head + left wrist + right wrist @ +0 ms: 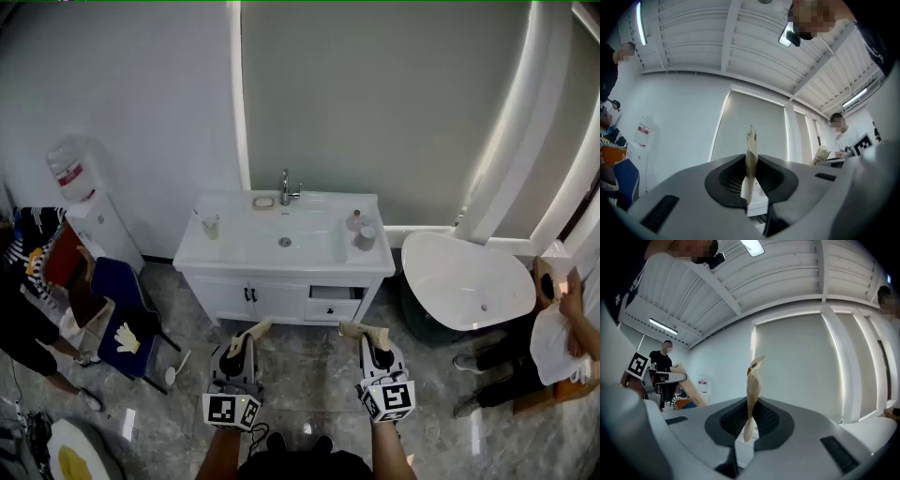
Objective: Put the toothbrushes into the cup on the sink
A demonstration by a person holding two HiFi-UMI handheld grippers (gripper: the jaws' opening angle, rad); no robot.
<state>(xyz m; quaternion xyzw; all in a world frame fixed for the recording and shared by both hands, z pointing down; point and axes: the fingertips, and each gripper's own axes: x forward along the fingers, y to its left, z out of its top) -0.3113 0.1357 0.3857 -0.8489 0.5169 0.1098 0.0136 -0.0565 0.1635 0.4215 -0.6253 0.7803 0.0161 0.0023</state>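
Observation:
The white sink cabinet (234,251) stands against the far wall, well ahead of me. A small cup (211,225) sits on its left side, with something thin leaning by it. Two small containers (362,231) stand on the right side. No toothbrush is clear at this distance. My left gripper (255,329) and right gripper (354,329) hang low over the floor in front of the cabinet. In the left gripper view the left gripper (751,139) has its tan pads pressed flat together with nothing between them. The right gripper (755,367) looks the same in the right gripper view.
A faucet (286,187) and a soap dish (263,202) sit at the back of the basin. A white bathtub (469,279) is to the right. A blue chair (122,319) and a water dispenser (94,216) are to the left. People stand at both edges.

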